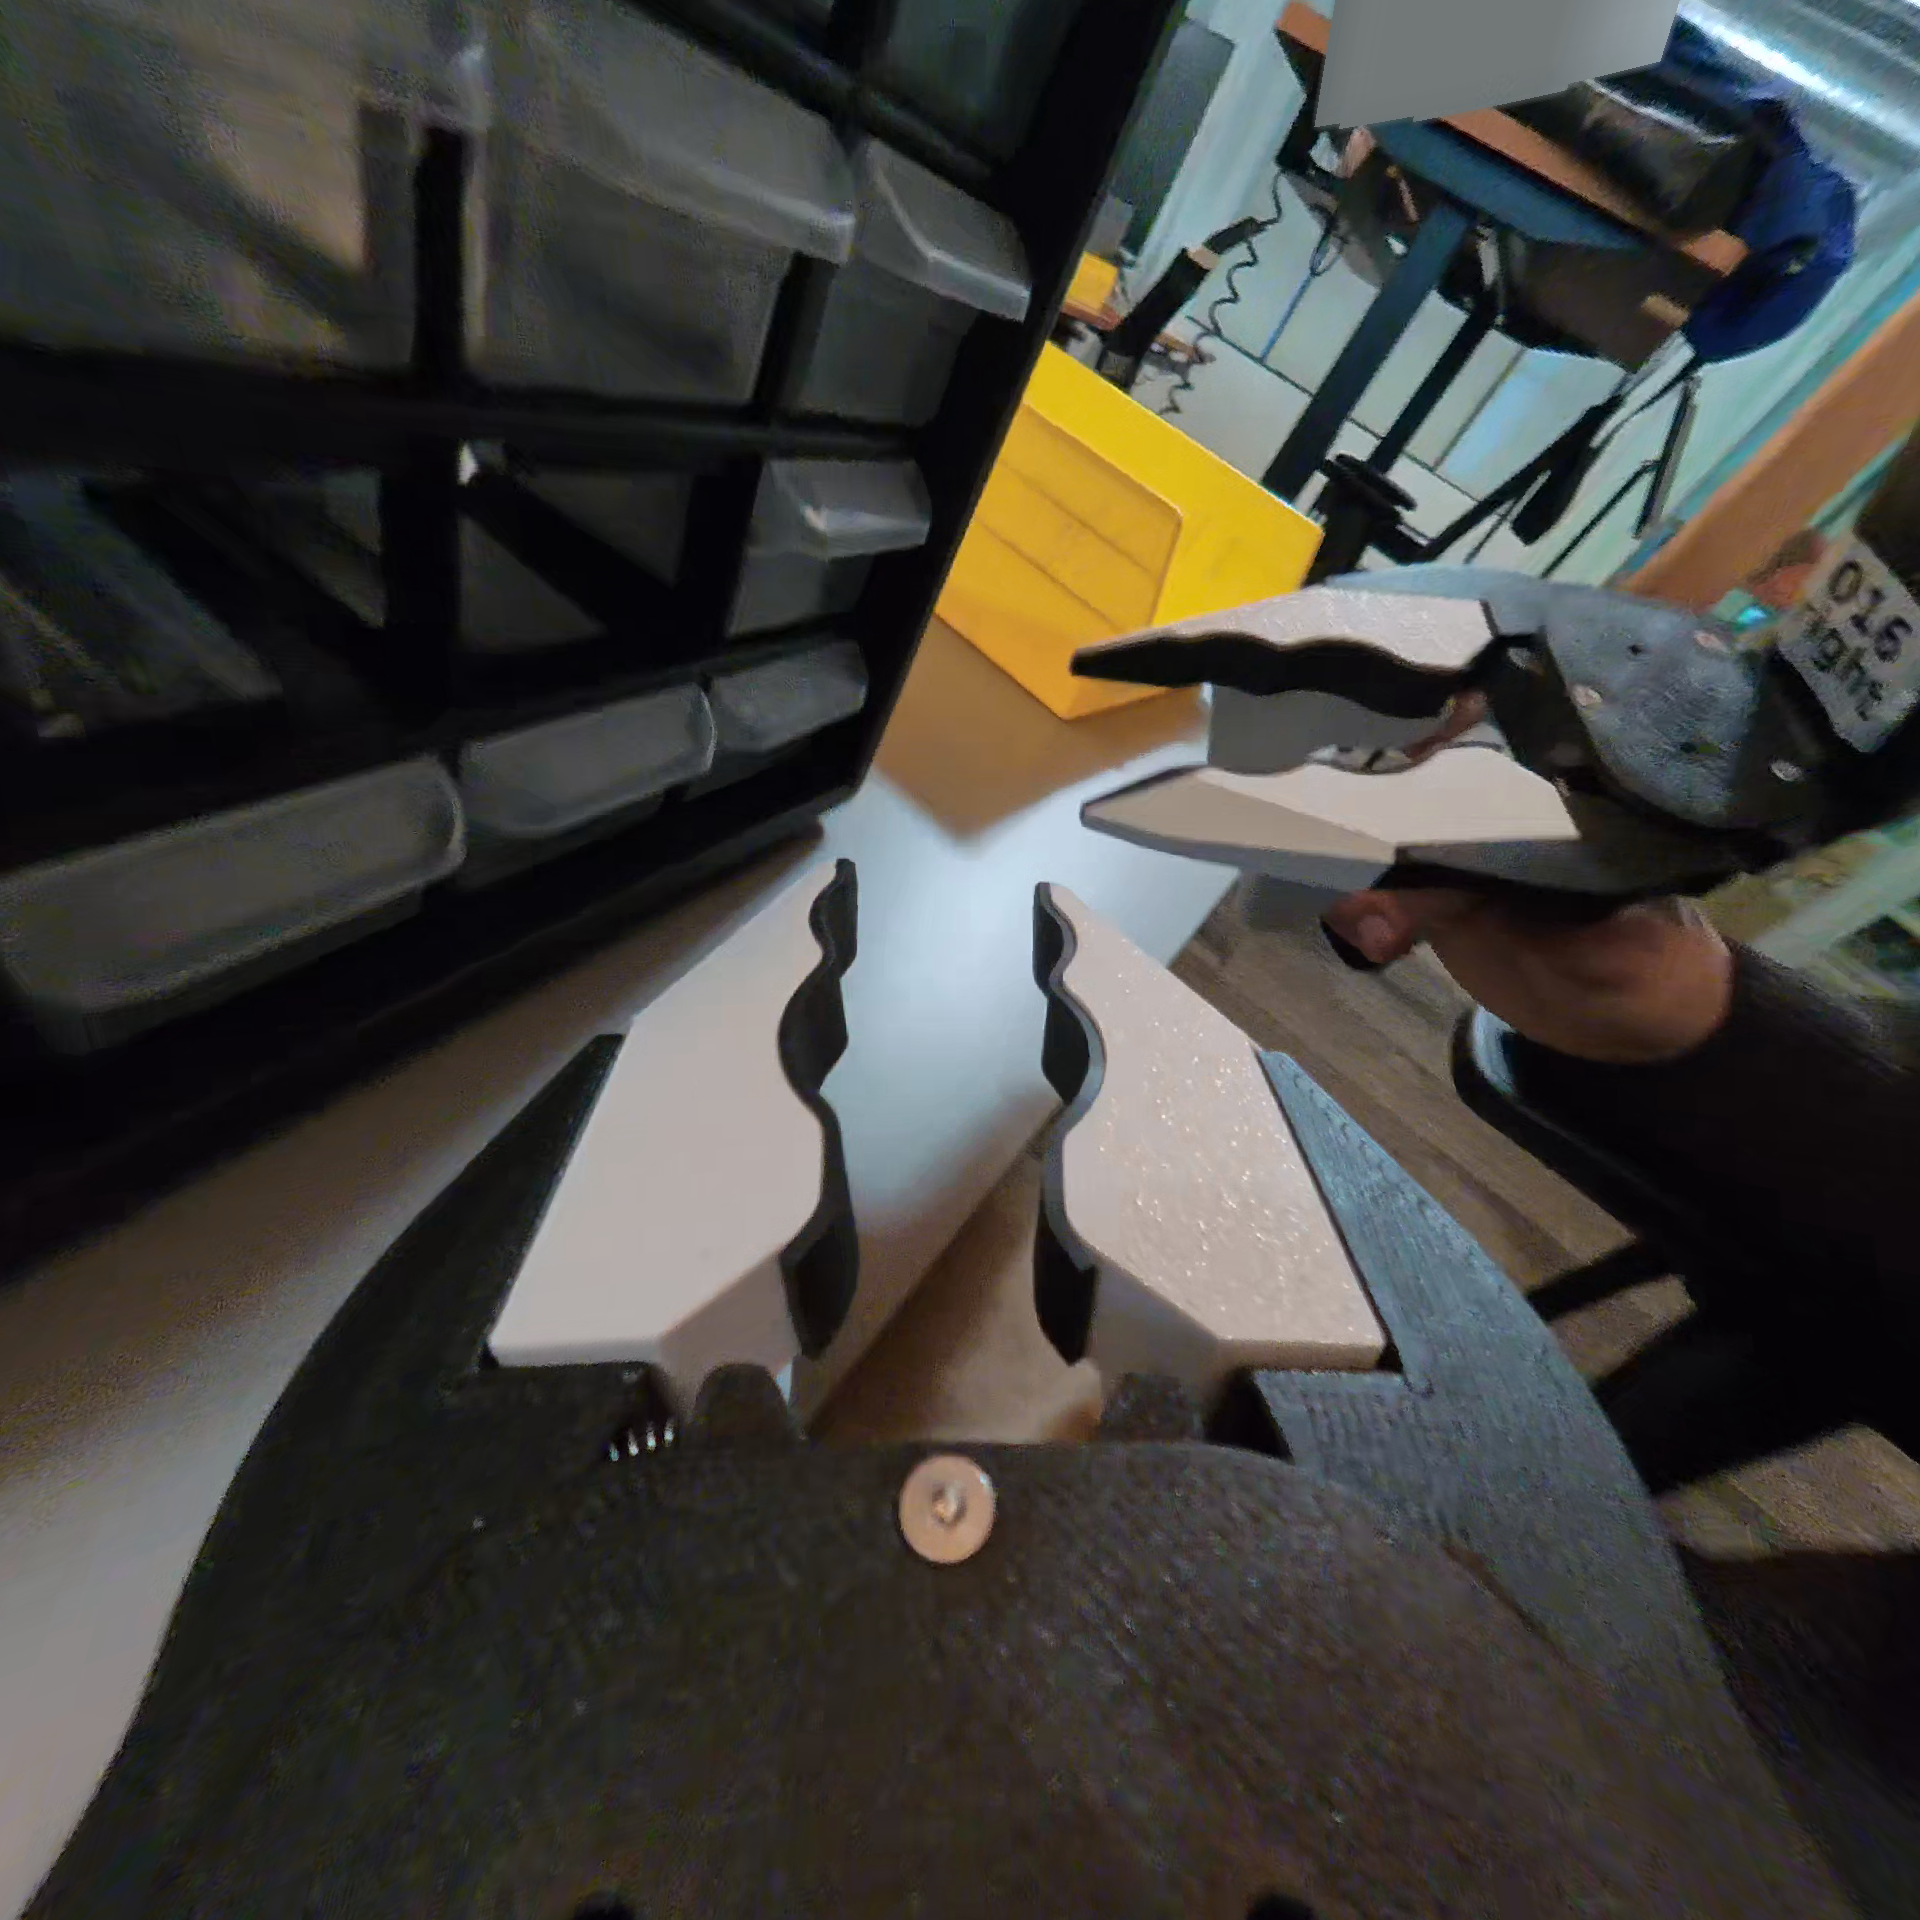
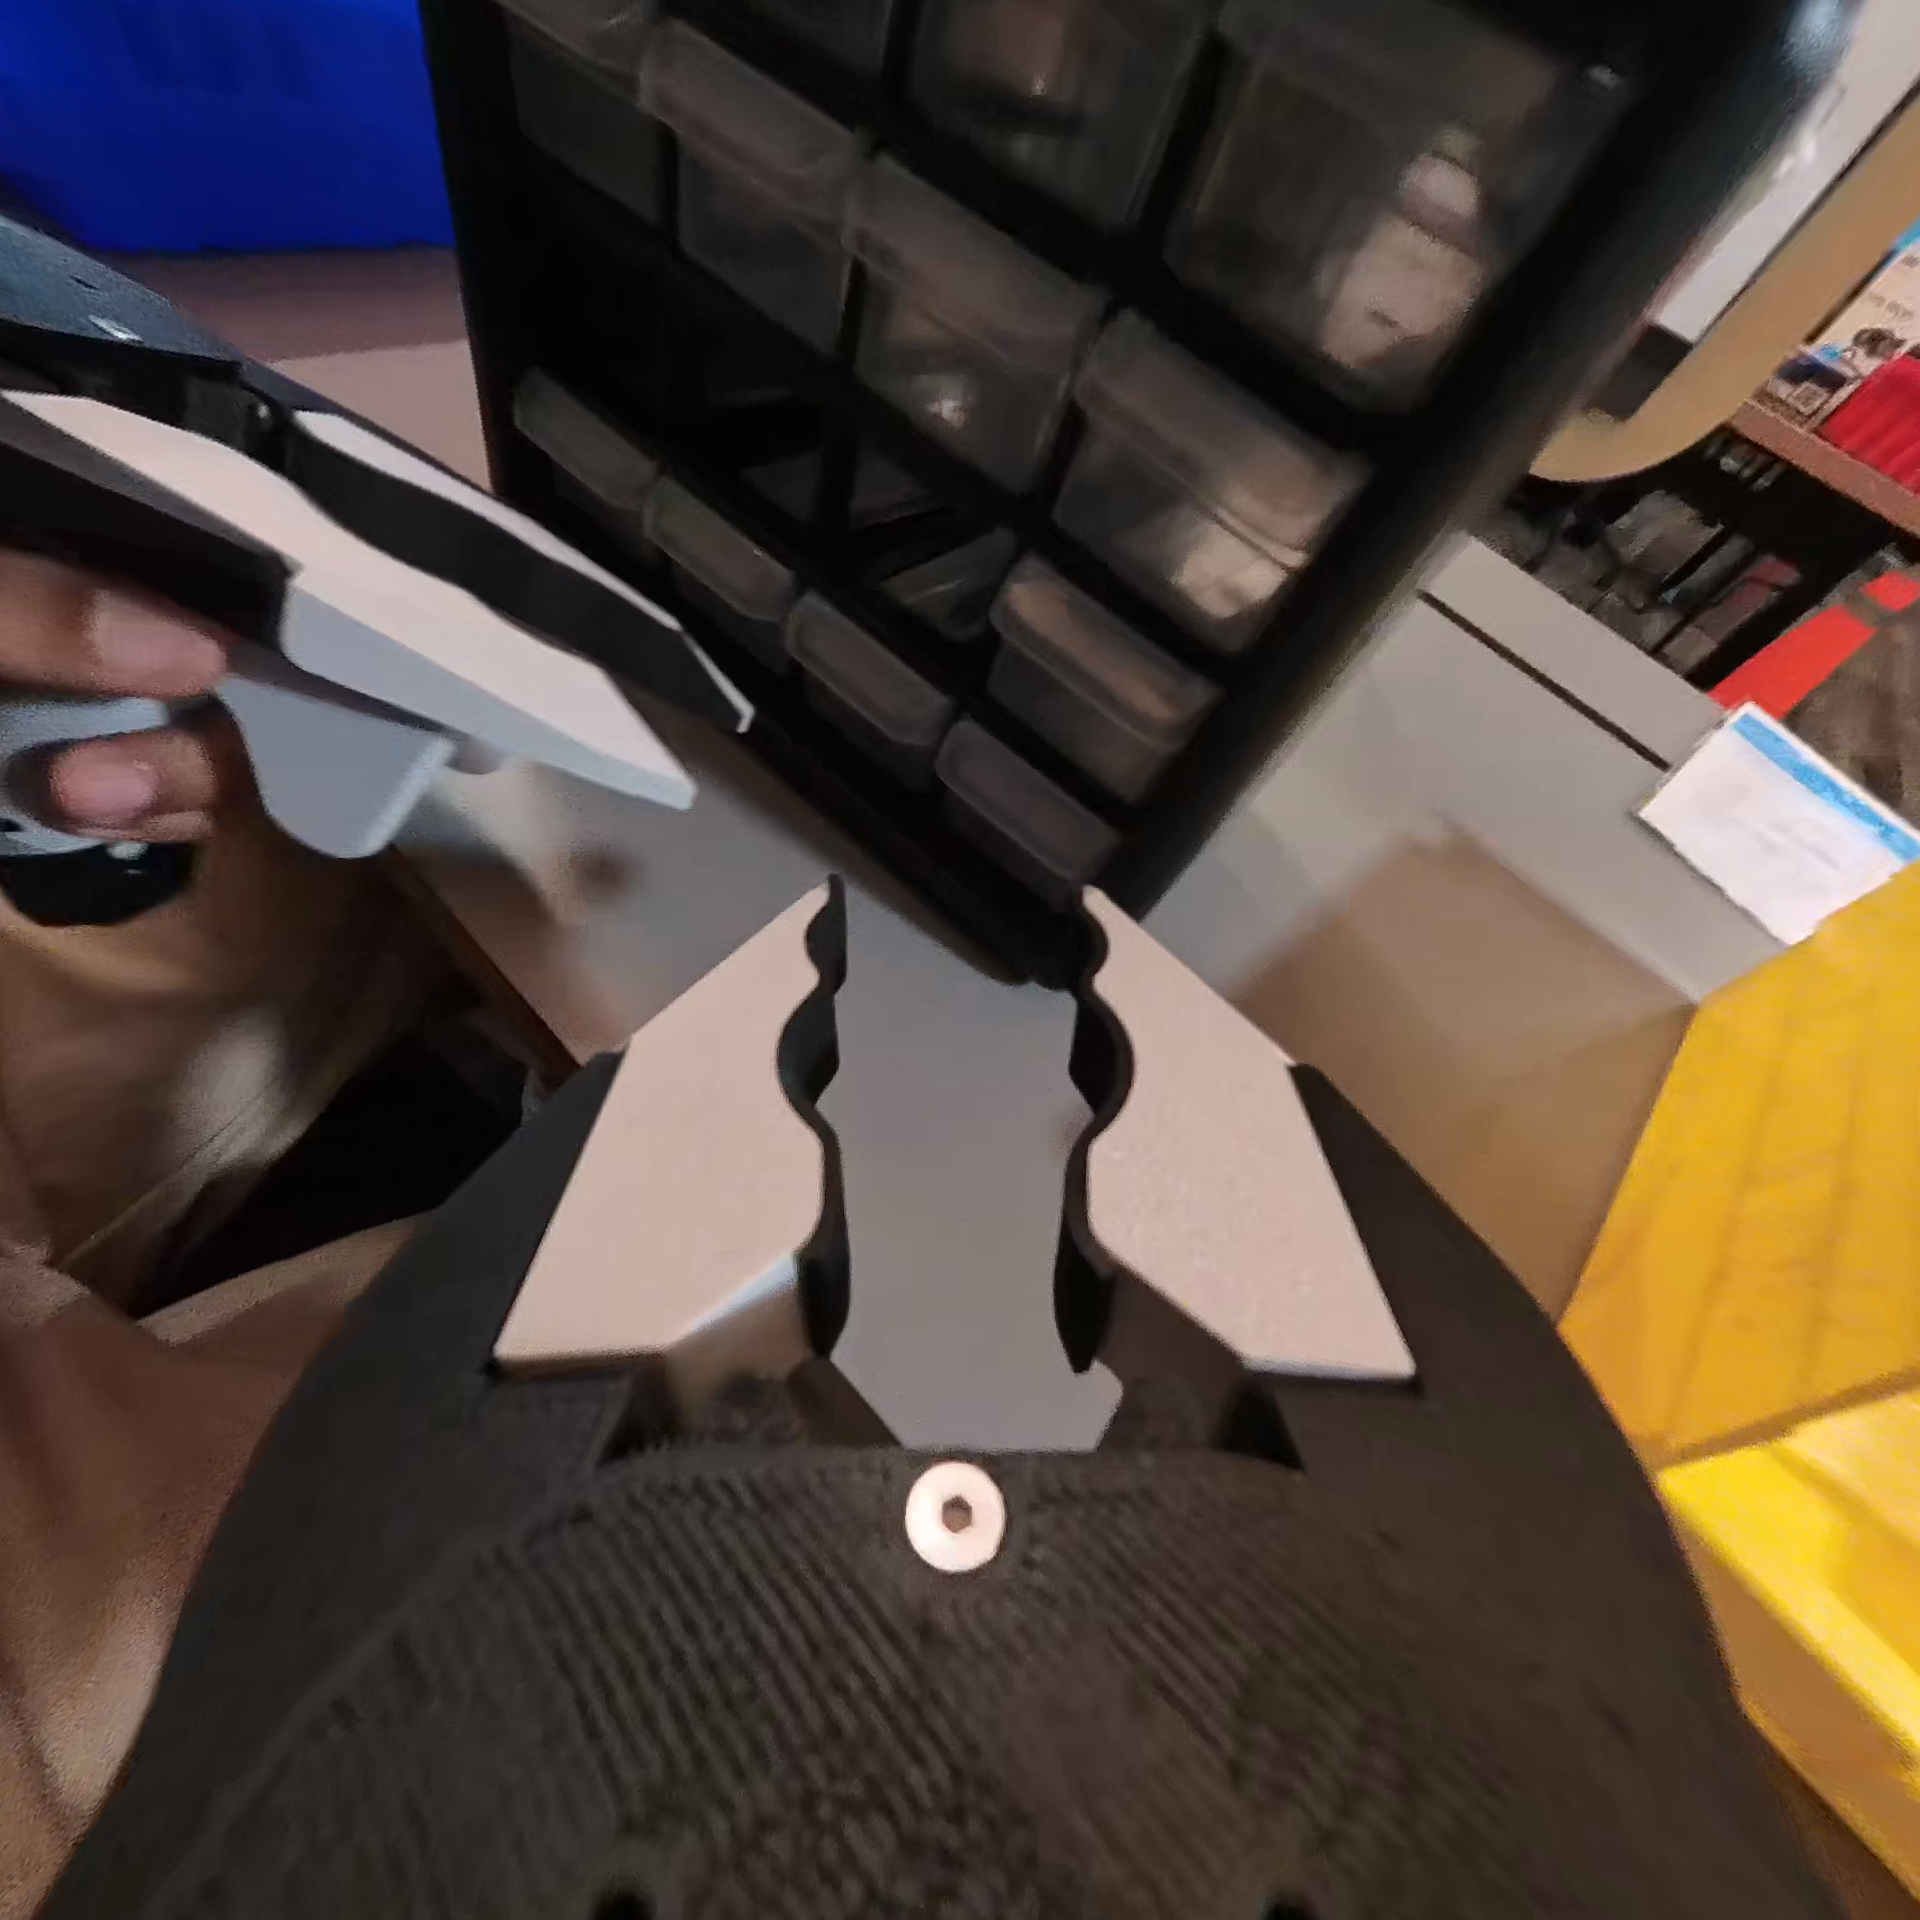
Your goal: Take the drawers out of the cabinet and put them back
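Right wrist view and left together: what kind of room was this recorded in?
Probably a workshop or lab: a black small-parts cabinet with clear drawers stands on the table, yellow storage bins sit beside it, and stocked shelving and a standing desk lie beyond.

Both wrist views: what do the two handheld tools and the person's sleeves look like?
The left tool and the right tool match: each has a rough black printed body, one silver screw at its centre, and two pale grey wedge fingers lined with wavy black pads. The right tool carries a white label on its side. A dark sleeve covers the arm holding it.
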`<state>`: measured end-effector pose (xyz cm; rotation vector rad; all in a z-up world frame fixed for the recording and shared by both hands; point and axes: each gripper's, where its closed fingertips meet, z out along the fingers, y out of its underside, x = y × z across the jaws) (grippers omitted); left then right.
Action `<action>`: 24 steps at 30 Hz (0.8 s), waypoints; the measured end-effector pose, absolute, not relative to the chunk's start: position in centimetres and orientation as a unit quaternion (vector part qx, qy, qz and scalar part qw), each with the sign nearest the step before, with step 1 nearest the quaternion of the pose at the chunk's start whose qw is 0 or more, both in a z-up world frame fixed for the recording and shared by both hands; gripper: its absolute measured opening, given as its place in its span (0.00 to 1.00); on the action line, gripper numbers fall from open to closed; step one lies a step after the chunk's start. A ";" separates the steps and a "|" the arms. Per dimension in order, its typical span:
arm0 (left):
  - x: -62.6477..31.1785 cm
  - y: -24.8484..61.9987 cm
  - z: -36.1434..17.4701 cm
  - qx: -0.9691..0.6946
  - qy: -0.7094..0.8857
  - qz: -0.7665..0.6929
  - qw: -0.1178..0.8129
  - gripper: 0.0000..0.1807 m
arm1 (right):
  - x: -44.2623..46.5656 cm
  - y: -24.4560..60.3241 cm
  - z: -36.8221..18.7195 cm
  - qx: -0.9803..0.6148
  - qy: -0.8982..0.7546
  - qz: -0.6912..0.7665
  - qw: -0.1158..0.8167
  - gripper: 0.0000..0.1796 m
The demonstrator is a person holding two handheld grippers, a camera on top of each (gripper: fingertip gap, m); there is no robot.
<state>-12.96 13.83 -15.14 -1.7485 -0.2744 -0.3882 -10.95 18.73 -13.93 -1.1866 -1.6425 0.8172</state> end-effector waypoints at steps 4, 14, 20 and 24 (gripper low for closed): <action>-13.6 17.5 -14.4 -0.733 -0.150 -0.164 0.643 0.19 | -9.6 20.4 -14.2 -0.513 -0.646 0.354 0.440 0.24; -14.3 20.7 -12.8 -0.643 -0.235 -0.244 0.687 0.19 | -8.2 20.1 -16.1 -0.555 -0.655 0.352 0.373 0.25; -16.1 20.9 -12.3 -0.584 -0.299 -0.314 0.686 0.05 | -8.5 18.6 -16.6 -0.531 -0.683 0.336 0.372 0.21; -15.8 20.7 -12.4 -0.565 -0.308 -0.354 0.678 0.00 | -8.6 18.5 -17.3 -0.537 -0.687 0.332 0.360 0.21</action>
